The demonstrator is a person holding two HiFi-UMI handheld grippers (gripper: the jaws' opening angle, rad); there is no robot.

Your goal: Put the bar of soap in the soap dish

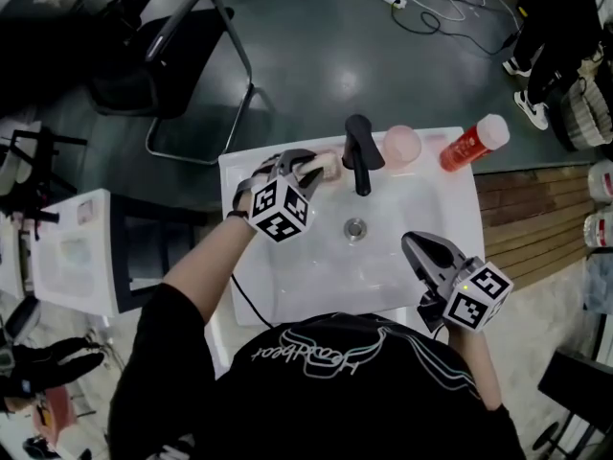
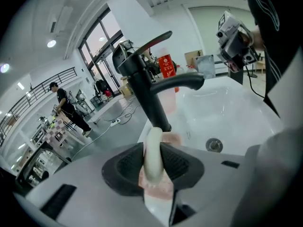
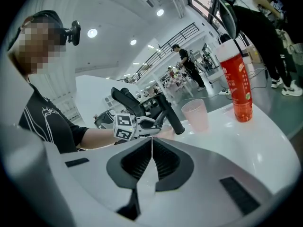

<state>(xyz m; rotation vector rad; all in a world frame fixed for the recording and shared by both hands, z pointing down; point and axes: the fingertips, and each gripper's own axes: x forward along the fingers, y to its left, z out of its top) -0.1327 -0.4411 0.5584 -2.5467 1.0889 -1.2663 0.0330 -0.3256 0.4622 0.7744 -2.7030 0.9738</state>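
Your left tongs [image 2: 153, 149] pinch the soap [image 2: 154, 135] over the pink dish [image 2: 160, 189] | your right tongs [image 3: 151, 148] pressed together, empty

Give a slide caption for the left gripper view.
Left tool holds the soap bar at the pink dish beside the black faucet.

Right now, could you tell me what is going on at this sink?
A person at the white sink works a pair of tongs in each hand. The left tongs are shut on a pale soap bar, held on edge over the pink dish beside the black tap; whether it touches yet is unclear. The right tongs are shut and empty, over the sink's near side.
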